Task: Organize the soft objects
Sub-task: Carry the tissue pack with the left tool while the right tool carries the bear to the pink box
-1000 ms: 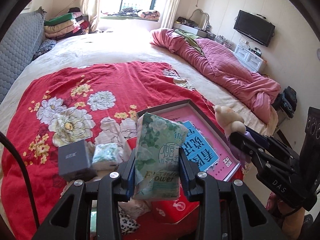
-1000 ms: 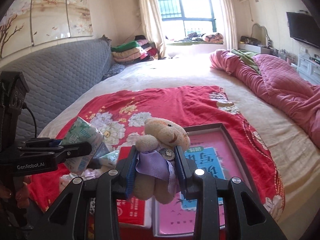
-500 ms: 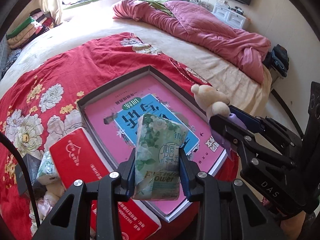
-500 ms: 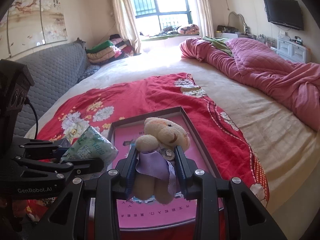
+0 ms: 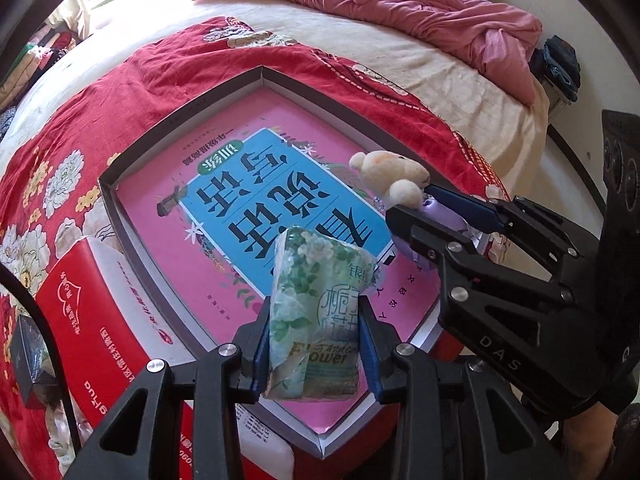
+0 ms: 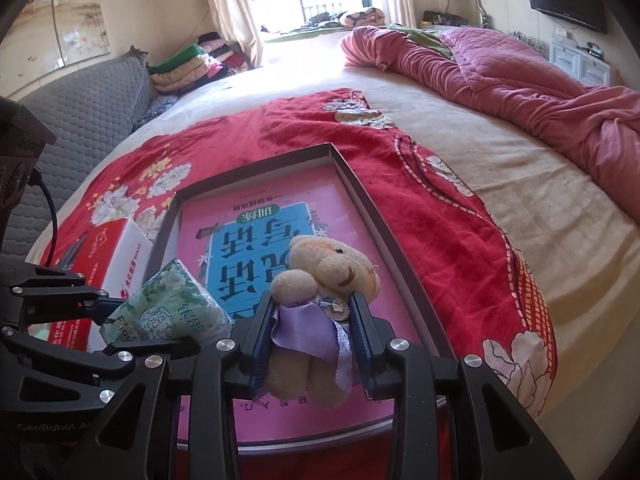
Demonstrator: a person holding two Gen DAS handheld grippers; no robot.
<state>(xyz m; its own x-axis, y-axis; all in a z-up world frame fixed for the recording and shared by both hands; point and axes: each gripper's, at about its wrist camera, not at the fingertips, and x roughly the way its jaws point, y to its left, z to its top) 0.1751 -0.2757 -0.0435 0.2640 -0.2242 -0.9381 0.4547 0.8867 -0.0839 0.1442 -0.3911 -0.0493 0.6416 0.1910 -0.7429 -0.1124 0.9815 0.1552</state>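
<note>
My left gripper [image 5: 314,334] is shut on a green floral tissue pack [image 5: 320,312], held above the near corner of a shallow dark-rimmed box [image 5: 180,120] that holds a pink and blue book [image 5: 256,196]. My right gripper [image 6: 314,328] is shut on a small beige teddy bear with a purple ribbon [image 6: 324,276], held over the same box [image 6: 360,184]. The bear [image 5: 392,178] shows in the left wrist view to the right of the pack. The pack [image 6: 172,312] shows at the left in the right wrist view.
A red and white tissue box [image 5: 100,300] lies left of the shallow box on a red floral blanket [image 5: 160,68]. A small dark box [image 5: 28,356] sits at the far left. A pink quilt [image 6: 520,76] lies bunched at the bed's far right.
Both grippers have moved forward and lower over the shallow box with their loads. The box and book now fill more of both views.
</note>
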